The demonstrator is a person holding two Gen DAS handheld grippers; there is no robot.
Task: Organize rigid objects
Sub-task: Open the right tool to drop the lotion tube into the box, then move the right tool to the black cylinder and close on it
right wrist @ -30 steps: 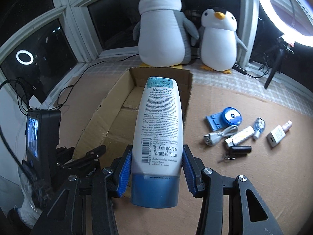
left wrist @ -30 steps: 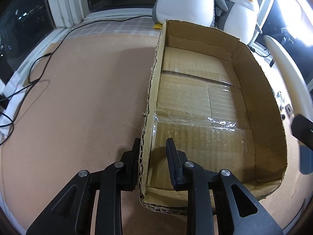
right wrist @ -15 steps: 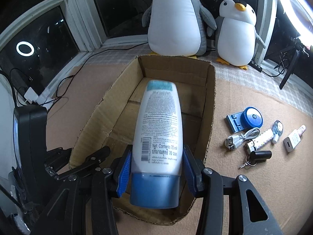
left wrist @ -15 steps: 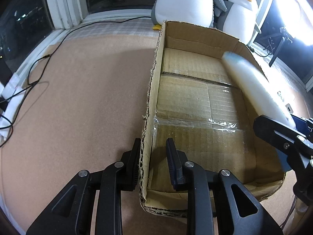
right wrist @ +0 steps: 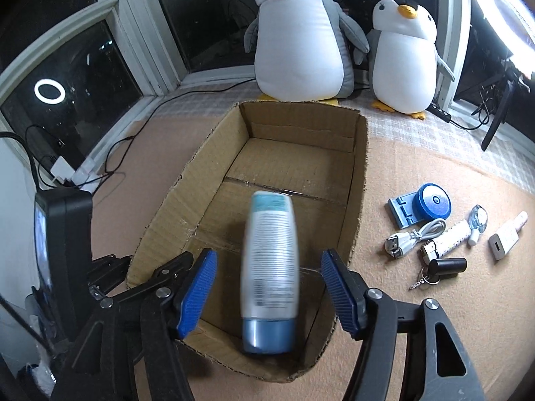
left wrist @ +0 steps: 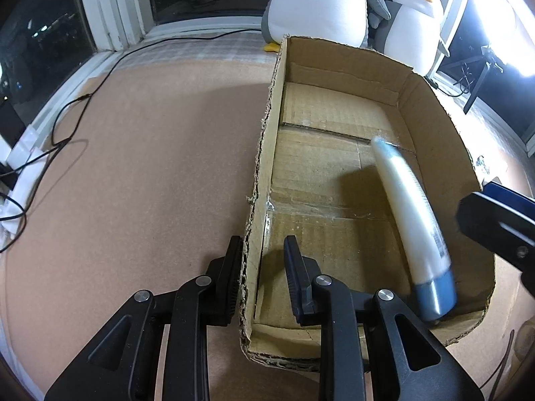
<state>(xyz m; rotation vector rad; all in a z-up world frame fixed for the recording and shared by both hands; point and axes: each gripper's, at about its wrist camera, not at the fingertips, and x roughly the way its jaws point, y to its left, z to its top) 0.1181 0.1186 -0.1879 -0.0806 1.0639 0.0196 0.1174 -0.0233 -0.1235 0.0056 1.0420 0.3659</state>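
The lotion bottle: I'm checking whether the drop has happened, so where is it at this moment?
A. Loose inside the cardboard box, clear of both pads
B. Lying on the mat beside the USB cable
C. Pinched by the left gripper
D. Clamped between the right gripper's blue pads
A. The lotion bottle is blurred inside the cardboard box, with gaps to both pads of the right gripper.

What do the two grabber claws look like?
Both are black plastic, with triangle cut-outs and round silver screws. The right gripper has bright blue ridged pads. The left gripper has dark ridged pads. No hands or sleeves show.
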